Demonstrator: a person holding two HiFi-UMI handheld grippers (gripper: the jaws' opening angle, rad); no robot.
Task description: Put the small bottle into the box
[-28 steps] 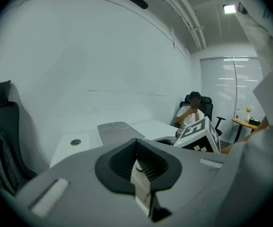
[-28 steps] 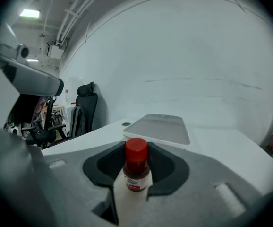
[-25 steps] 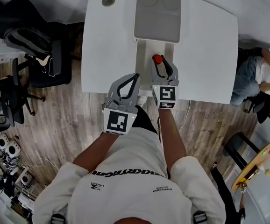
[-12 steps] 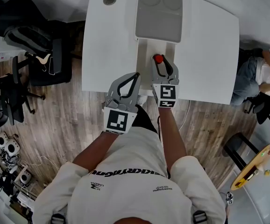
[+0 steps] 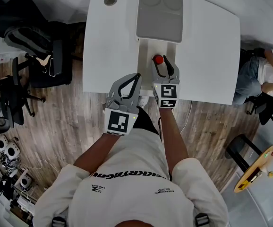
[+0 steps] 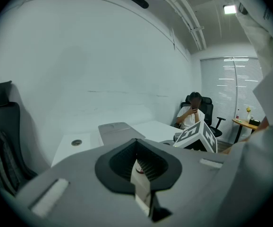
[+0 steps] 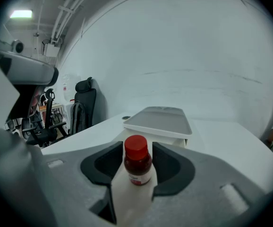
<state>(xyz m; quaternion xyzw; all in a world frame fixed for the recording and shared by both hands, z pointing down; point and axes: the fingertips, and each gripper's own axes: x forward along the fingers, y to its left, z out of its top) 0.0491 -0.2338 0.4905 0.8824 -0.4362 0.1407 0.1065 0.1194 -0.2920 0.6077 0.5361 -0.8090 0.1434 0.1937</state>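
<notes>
White table (image 5: 207, 46), bottle freshly let go.
Right claw (image 7: 136, 150) has just been opening and stands spread, pads clear of the small bottle (image 7: 137, 167) upright between them, apparently inside the box (image 5: 146, 51); placement looks done. Left claw (image 6: 136, 148) is pressed together, empty.

Bright, even light; fisheye-warped, vignetted edges

The right claw (image 5: 166, 69) has just opened wider, w/ the small bottle (image 5: 158, 59) betw. its jaws. The box (image 5: 159, 18) is just past its tips. The left claw (image 5: 132, 82) is right beside it.
</notes>
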